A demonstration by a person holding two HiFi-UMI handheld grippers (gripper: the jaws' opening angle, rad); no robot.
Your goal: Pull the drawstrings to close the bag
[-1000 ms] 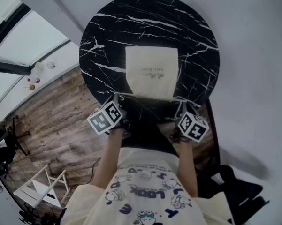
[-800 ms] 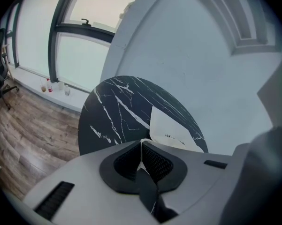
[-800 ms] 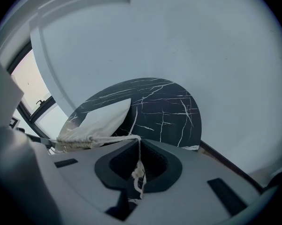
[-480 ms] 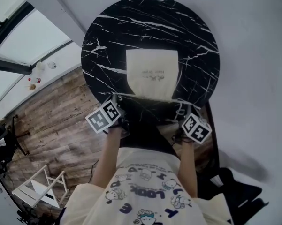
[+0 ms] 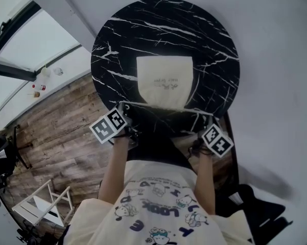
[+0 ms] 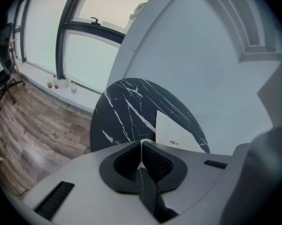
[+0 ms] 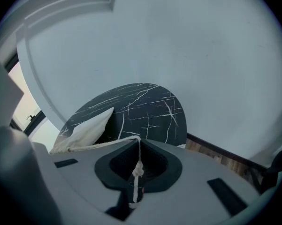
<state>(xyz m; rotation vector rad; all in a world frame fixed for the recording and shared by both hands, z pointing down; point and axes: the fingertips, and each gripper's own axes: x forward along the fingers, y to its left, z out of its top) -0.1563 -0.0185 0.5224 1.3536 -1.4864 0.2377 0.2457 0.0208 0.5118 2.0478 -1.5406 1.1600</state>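
bag (image 5: 164, 80), cream cloth, lies flat on the round black marble worktop (image 5: 143, 29), reaching from its middle toward the near edge, mouth facing the person. drawstrings (image 7: 104, 142) leave the mouth's two corners and run out along the near edge, one to each side. left gripper (image 6: 141, 143) has its fingers (image 6: 156, 162) pressed together on the thin left cord (image 6: 140, 165). right gripper (image 7: 139, 146) pinches the right cord, a knot (image 7: 138, 170) sitting between its pads. the mouth looks wide, hardly gathered, as i judge it. nothing pins the bag, so an uneven pull could drag it over the near edge instead of cinching it. the left cord, with no knot showing, could slip through the fingers.
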